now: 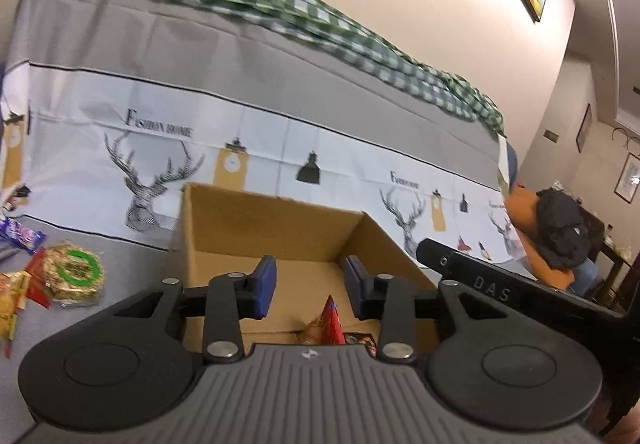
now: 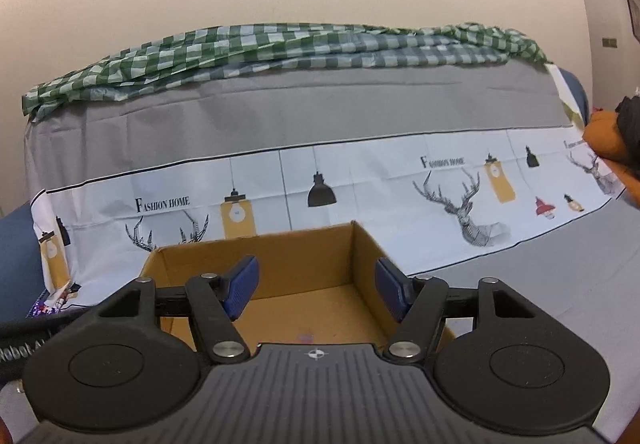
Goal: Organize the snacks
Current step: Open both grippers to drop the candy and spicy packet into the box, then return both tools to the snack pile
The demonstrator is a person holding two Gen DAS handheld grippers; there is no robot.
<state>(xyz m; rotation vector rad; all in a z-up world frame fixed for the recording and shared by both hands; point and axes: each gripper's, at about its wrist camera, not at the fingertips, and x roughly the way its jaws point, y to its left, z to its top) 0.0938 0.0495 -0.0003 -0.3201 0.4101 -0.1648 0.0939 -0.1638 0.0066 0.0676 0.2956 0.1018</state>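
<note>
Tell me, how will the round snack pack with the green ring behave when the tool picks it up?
The round snack pack lies flat on the grey cloth, so a grasp probably has to start at its edge. Its crinkled shiny wrapper may be slippery. The contents look like a thin cake, probably light and fragile if squeezed hard.

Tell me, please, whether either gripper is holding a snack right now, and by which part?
Nothing is held: the left gripper and right gripper are both open and empty above the cardboard box.
</note>
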